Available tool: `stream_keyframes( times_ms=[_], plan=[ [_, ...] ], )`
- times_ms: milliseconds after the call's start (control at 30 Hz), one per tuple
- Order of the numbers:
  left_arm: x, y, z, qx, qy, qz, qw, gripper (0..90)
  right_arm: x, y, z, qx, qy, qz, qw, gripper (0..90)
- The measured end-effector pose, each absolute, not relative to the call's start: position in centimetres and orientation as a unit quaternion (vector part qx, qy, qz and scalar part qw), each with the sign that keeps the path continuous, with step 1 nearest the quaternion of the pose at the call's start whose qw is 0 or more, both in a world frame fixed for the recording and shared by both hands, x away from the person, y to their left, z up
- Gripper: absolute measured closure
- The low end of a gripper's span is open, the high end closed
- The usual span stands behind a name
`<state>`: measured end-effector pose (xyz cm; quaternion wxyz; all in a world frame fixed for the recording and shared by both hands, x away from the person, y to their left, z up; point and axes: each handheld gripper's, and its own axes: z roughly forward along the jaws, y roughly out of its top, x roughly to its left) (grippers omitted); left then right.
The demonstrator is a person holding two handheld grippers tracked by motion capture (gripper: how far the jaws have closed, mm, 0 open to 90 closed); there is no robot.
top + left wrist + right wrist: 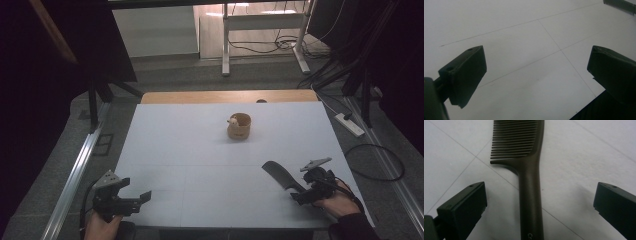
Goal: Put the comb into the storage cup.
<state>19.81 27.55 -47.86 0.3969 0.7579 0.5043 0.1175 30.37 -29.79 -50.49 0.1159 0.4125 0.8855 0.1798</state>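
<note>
comb (529, 170) lies flat on the white surface (200, 150), at its near right part, dark brown with a long straight handle and a block of fine teeth along one side. in the right gripper view its handle runs up the middle between the two black jaws of the right hand-held gripper (540, 202), and the toothed head lies farther out, past the jaw tips. those jaws stand wide apart, one on each side of the handle with bare white showing between each jaw and the handle, so nothing is clamped. whether the jaw tips rest on the surface or hang just above it, i cannot tell.

from the high view the comb (281, 176) slants from the right hand-held gripper (304, 194) up and to the left, its head pointing toward the middle of the surface, its handle end right at the jaws. the person's right hand (336, 202) holds that tool at the near right edge.

over at the near left corner the left hand-held gripper (145, 196) sits low in the person's left hand (102, 225), well apart from the comb. its own view shows the jaws spread wide over bare white, with nothing between them (536, 72).

a small tan cup (239, 126) stands farther back near the middle, well apart from both tools.
</note>
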Motion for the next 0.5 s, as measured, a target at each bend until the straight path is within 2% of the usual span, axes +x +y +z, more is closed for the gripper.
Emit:
stream_keyframes(
  times_ms=[500],
  plan=[
    [19.80,27.56,-47.85,0.759,0.502,0.116,0.397,3.3,30.53,-29.37,-50.85,0.418,0.889,0.155,0.102,0.0]
  ],
)
